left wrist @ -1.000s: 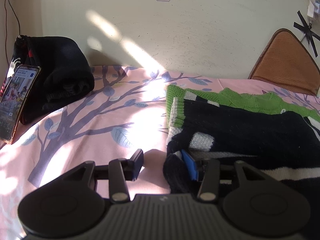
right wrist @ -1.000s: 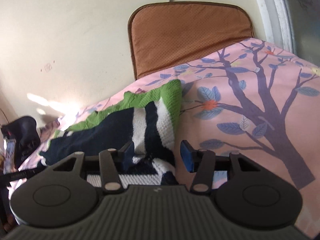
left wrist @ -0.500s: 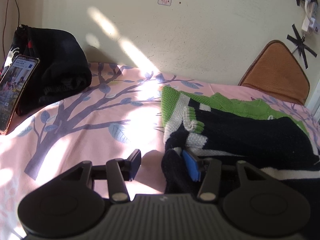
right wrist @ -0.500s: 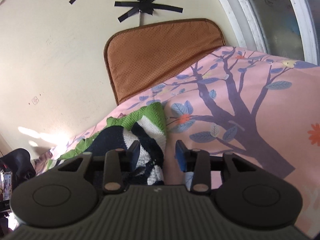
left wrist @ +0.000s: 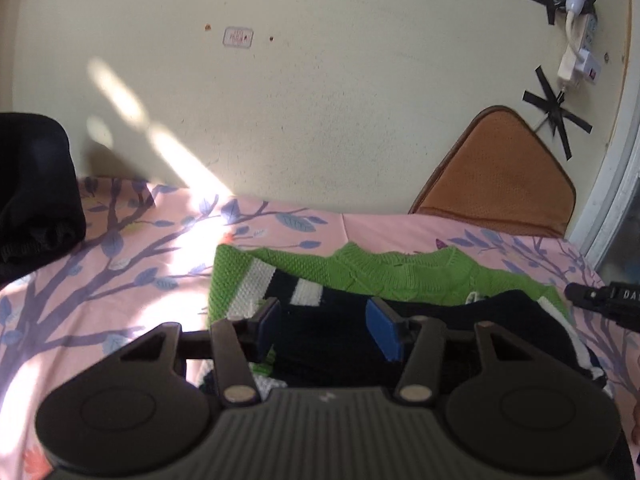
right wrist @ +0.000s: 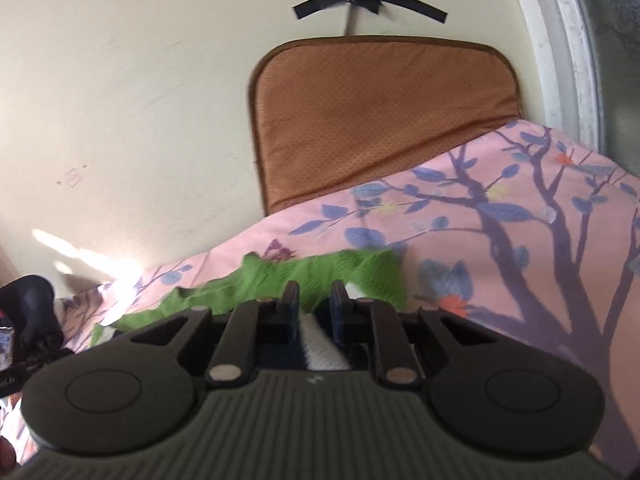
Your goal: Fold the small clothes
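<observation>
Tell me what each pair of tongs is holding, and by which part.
Right tongs, which just closed: shut on the knit sweater, pinching its green and white edge. Left tongs: over the sweater's black part, pads apart, gripping nothing.

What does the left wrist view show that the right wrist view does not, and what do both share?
Only the left wrist view shows the white power strip taped to the wall, the small wall sticker, the sweater's black body, and the left tongs standing apart over it. Only the right wrist view shows the right tongs, which have just been closing, narrow over the sweater's edge. Both show the green, black and white sweater, the pink tree-print sheet, the brown cushion and the dark bundle.
</observation>
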The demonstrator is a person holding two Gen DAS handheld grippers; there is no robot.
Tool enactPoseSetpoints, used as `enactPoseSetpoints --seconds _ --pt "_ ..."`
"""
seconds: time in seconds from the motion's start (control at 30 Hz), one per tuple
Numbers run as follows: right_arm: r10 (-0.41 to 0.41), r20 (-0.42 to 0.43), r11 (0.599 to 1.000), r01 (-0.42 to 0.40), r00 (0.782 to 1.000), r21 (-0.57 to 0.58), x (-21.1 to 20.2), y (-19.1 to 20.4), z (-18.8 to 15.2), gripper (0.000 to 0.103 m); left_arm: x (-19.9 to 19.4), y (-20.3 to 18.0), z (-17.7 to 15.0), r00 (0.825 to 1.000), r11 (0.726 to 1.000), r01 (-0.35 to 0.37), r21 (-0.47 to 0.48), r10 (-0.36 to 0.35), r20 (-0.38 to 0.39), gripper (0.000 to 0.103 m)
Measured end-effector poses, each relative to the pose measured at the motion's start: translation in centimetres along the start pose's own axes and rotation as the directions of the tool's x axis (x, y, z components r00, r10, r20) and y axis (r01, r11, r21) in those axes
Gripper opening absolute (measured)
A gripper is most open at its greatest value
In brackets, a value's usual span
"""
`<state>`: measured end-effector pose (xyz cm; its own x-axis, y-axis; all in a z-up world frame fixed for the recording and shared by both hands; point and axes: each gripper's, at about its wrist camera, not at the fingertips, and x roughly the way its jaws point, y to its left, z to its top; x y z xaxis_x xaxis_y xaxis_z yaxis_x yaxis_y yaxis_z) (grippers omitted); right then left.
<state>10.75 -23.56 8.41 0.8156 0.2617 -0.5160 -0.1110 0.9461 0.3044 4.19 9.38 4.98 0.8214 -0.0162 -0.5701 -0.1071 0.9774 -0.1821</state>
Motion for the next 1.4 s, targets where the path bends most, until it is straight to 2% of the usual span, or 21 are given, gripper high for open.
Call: enactPoseSetpoints --seconds 0.13,0.23,0.27,0.3,0.33,0.37,0.4,0.47,0.53,0.6,0.7,0.77,0.87,1.0,1.07,1.13,1.17,1.23,1.3,1.33,1.4 --pt "-0.043 -0.075 0.991 0.033 0.996 -0.127 1.7 -0.2 1.0 0.023 1.9 1.0 -1.7 0.999 1.000 -0.003 -0.009 0.003 -0.036 0.048" --pt "-0.053 -0.123 0.957 0.015 0.991 -0.290 3.0 1.3 -0.4 0.032 1.6 1.2 -1.7 0.999 1.000 0.016 -0.005 -0.016 -0.030 0.051" --pt "-0.074 -0.150 0.943 0.020 0.986 -0.332 3.9 1.6 -1.1 0.032 1.5 1.2 -1.7 0.999 1.000 0.015 -0.002 -0.015 -0.030 0.051" --pt "-0.065 -0.137 0.936 0.012 0.988 -0.352 4.3 1.4 -1.6 0.031 1.5 1.2 -1.7 0.999 1.000 0.016 0.000 -0.016 -0.030 0.052" --pt "-0.054 -0.128 0.933 0.005 0.990 -0.359 4.3 1.2 -1.7 0.020 1.5 1.1 -1.7 0.999 1.000 0.016 0.005 -0.015 -0.031 0.052" --pt "-0.054 -0.122 0.939 0.009 0.991 -0.343 4.4 0.8 -1.5 0.012 1.6 1.1 -1.7 0.999 1.000 0.016 0.006 -0.016 -0.032 0.052" --pt "-0.043 -0.105 0.954 0.009 0.994 -0.301 4.2 0.0 -1.2 0.011 1.6 1.1 -1.7 0.999 1.000 0.016 0.007 -0.016 -0.032 0.052" --pt "-0.071 -0.036 0.982 0.063 0.997 -0.180 3.6 -1.6 -0.8 0.008 1.7 1.1 -1.7 0.999 1.000 0.018 0.010 -0.018 -0.037 0.052" --pt "-0.075 -0.024 0.994 0.073 0.997 -0.086 3.7 -2.8 -1.0 0.008 1.8 0.9 -1.7 0.999 1.000 0.016 0.019 -0.015 -0.041 0.052" --pt "-0.095 -0.016 0.987 0.092 0.995 -0.134 3.9 -1.8 -1.4 0.009 1.9 0.6 -1.7 0.999 0.999 0.005 0.032 -0.003 -0.042 0.052" --pt "-0.126 -0.014 0.972 0.121 0.992 -0.202 3.4 -0.4 -1.1 0.015 1.9 0.5 -1.8 0.999 0.999 0.003 0.037 -0.001 -0.042 0.052" --pt "-0.099 0.011 0.984 0.099 0.995 -0.147 1.9 -0.1 -0.6 0.031 1.8 0.7 -1.8 0.999 1.000 0.009 0.030 -0.008 -0.041 0.052" --pt "0.025 0.033 0.999 -0.024 0.999 -0.040 -0.1 0.9 -0.3 0.035 1.1 1.0 -1.8 0.999 0.999 0.047 0.006 -0.047 -0.009 0.054" --pt "0.134 0.044 0.989 -0.137 0.990 0.053 -0.8 3.1 -1.1 0.037 -0.1 1.2 -1.8 0.993 0.994 0.109 -0.002 -0.109 0.054 0.055" --pt "0.144 0.041 0.985 -0.148 0.989 0.093 -0.1 3.2 -1.6 0.044 0.1 1.2 -1.8 0.993 0.994 0.108 0.001 -0.108 0.040 0.056" --pt "0.097 0.013 0.983 -0.098 0.995 0.157 1.4 2.0 -2.5 0.050 1.0 1.3 -1.8 0.996 0.997 0.082 -0.013 -0.083 -0.017 0.056" --pt "0.063 -0.024 0.975 -0.056 0.998 0.213 2.4 0.7 -3.3 0.051 1.4 1.6 -1.7 0.996 0.996 0.082 -0.029 -0.083 -0.039 0.055" --pt "0.107 0.018 0.915 -0.106 0.994 0.389 2.1 -2.3 -3.7 0.043 1.5 2.2 -1.7 0.994 0.993 0.100 -0.063 -0.103 -0.044 0.056" --pt "0.137 0.040 0.869 -0.140 0.990 0.475 2.1 -4.0 -3.9 0.043 1.5 2.1 -1.8 0.994 0.994 0.094 -0.052 -0.097 -0.046 0.056" --pt "0.145 0.053 0.855 -0.152 0.988 0.497 2.1 -4.3 -3.9 0.042 1.6 1.8 -1.8 0.995 0.996 0.086 -0.036 -0.087 -0.047 0.057" --pt "0.139 0.055 0.860 -0.148 0.989 0.488 2.1 -3.9 -3.8 0.043 1.5 1.2 -1.9 0.996 0.997 0.074 -0.006 -0.074 -0.049 0.061"
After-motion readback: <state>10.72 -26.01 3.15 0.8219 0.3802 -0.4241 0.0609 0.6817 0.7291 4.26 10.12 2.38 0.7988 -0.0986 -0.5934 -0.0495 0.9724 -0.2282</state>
